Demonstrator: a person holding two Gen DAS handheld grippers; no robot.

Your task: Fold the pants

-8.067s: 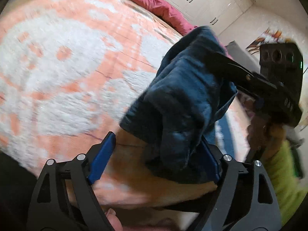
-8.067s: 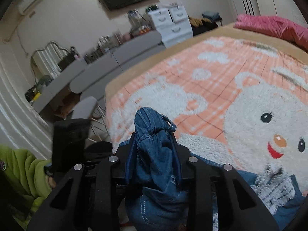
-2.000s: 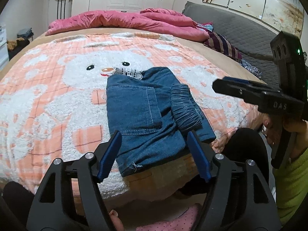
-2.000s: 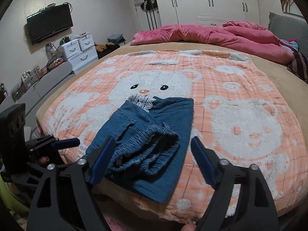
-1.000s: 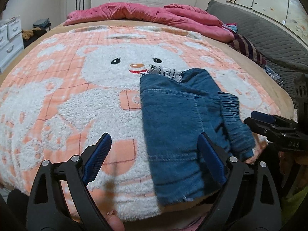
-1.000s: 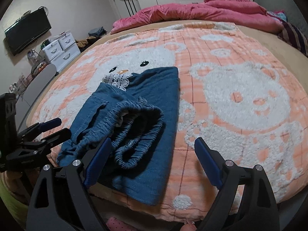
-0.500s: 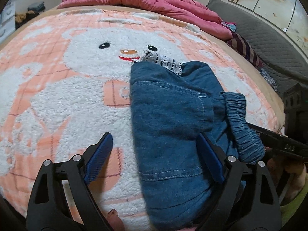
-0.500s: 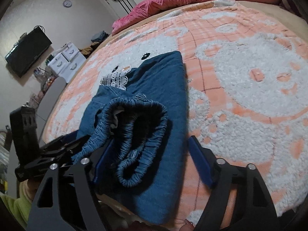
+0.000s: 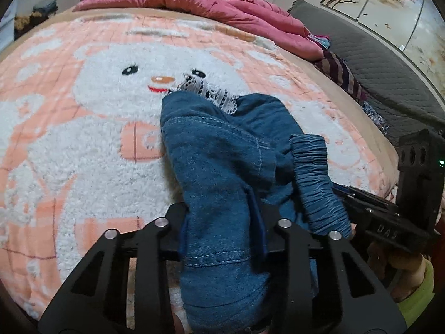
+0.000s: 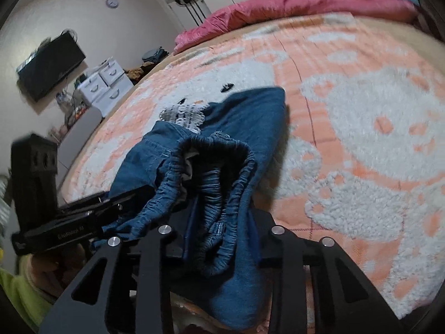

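Blue denim pants (image 9: 222,150) with a white lace trim lie folded near the front edge of a bed. My left gripper (image 9: 221,222) is shut on the left near part of the pants. My right gripper (image 10: 219,228) is shut on the elastic waistband side (image 10: 219,172) of the pants. The right gripper also shows at the right of the left wrist view (image 9: 358,197), and the left gripper shows at the left of the right wrist view (image 10: 122,194). The near edge of the pants is raised in both grips.
The bed carries an orange and white bear blanket (image 9: 83,89). A pink duvet (image 9: 194,2) lies at the far end. A grey sofa (image 9: 389,78) stands at the right. White drawers (image 10: 105,83) and a wall TV (image 10: 50,64) are at the left.
Both grippers have moved in onto the near edge of the pants and closed on it. Half a second ago both were open around the denim.
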